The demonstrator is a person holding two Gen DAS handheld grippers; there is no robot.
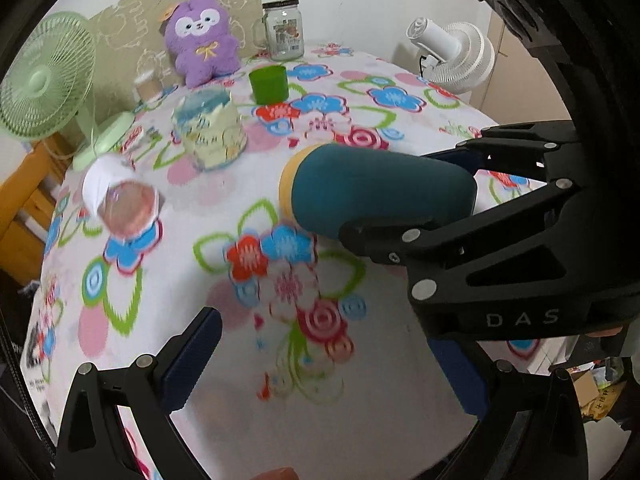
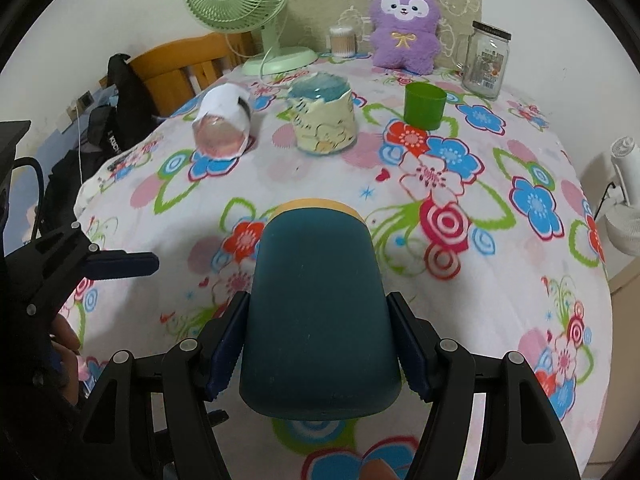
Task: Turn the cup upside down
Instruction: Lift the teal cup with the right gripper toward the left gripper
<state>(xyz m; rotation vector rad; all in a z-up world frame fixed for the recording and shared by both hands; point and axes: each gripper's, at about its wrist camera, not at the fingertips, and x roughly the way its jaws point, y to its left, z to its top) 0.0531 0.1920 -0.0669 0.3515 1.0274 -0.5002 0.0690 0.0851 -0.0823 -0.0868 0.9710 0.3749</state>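
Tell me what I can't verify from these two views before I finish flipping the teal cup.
- Teal cup inside: right wrist view shows only its outer wall and base; left wrist view shows its side.
- Tablecloth under the cup: motion-blurred in the left wrist view.
- Right gripper pad contact: hidden behind the cup's body.
- Glass jar label: too small.

Bare tablecloth [image 2: 224, 168] nearby; decorated container [image 2: 323, 118] (perhaps others) blocks farther back.

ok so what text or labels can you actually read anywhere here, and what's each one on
"D A S": on the black body of the right hand-held gripper.
Label on the clear glass jar with black lid: printed, too small to read.
White lettering on the black bag beside the table: partly hidden, unreadable.
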